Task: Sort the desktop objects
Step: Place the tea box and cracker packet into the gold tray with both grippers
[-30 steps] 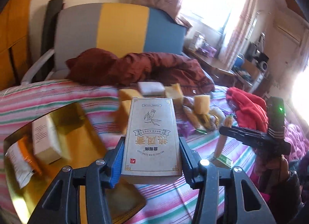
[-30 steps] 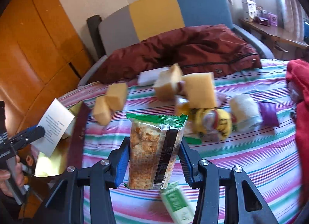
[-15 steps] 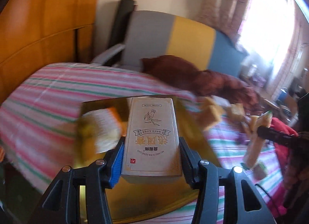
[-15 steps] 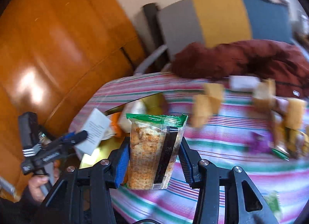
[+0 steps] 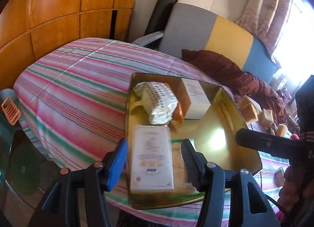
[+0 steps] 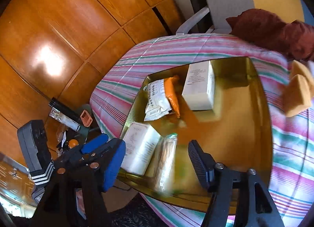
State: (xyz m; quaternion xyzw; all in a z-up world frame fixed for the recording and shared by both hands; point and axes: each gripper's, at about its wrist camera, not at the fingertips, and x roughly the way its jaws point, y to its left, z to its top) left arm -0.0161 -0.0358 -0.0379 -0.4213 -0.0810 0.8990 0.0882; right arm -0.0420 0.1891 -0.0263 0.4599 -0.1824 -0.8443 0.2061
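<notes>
Opening both jaws over the gold tray [image 5: 243, 113], we let go (together!) of the tea box [image 5: 151, 156] and cracker pack [image 6: 165, 160], two more sorted.

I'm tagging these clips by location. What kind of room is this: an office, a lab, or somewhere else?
Most likely a lived-in room at home, not an office. A striped cloth covers the surface that bears the gold tray, an upholstered chair draped with a dark red garment stands behind, and curtains hang at a sunny window.

surface: striped cloth [image 5: 82, 93] covers it; gold tray [image 5: 225, 129] lies on it
beside tray: yellow sponge blocks [image 5: 250, 109]; dark red jacket [image 5: 225, 68] at far edge
</notes>
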